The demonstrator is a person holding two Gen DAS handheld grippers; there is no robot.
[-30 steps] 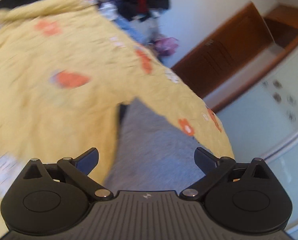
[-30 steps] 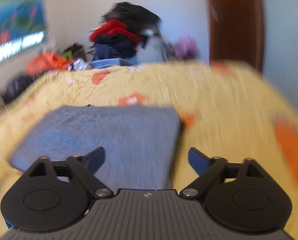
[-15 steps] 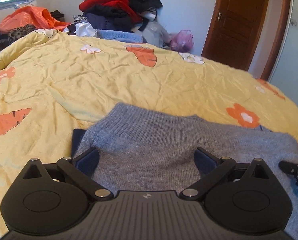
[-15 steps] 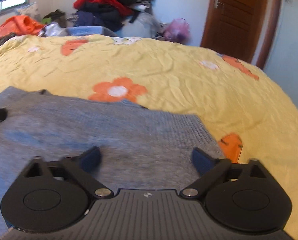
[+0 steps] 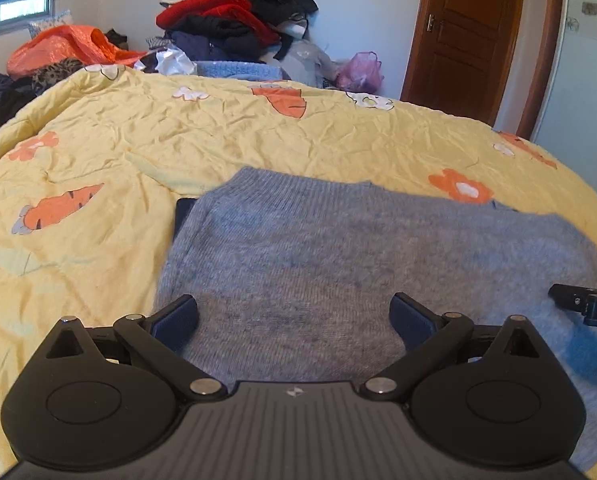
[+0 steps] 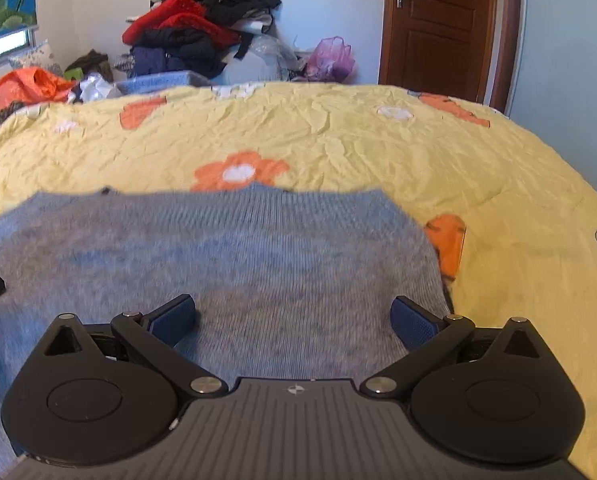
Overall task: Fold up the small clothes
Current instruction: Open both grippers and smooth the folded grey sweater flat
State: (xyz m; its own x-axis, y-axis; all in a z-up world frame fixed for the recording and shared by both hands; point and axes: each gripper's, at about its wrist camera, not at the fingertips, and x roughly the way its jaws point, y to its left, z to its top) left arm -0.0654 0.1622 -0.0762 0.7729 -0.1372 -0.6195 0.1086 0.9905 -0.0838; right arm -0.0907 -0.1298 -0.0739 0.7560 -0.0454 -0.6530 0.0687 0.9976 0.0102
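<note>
**Both grippers over the sweater, nothing gripped yet**

Left wrist view: left gripper (image 5: 294,314) spread wide, pads clear of the cloth, nothing between them. Grey-blue knit sweater (image 5: 338,256) lies flat on the yellow bedspread (image 5: 178,140), already looking folded into a rough rectangle, ribbed edge on the far side. Gripper sits over the near left part. A dark flap (image 5: 183,216) pokes out under the far left corner. Tuck it in before the next fold, or it'll show. Tip of the right gripper (image 5: 578,304) visible at the right edge.

Right wrist view: right gripper (image 6: 294,316) fully spread, jaws have just been opening, no cloth between them. It's over the sweater's near right part, right edge just beside.

My read: pinch both near corners, all layers, level with each other. Lift together and lay onto the far edge. Knit is thick and limp, so a shallow bite will drop a layer.
</note>
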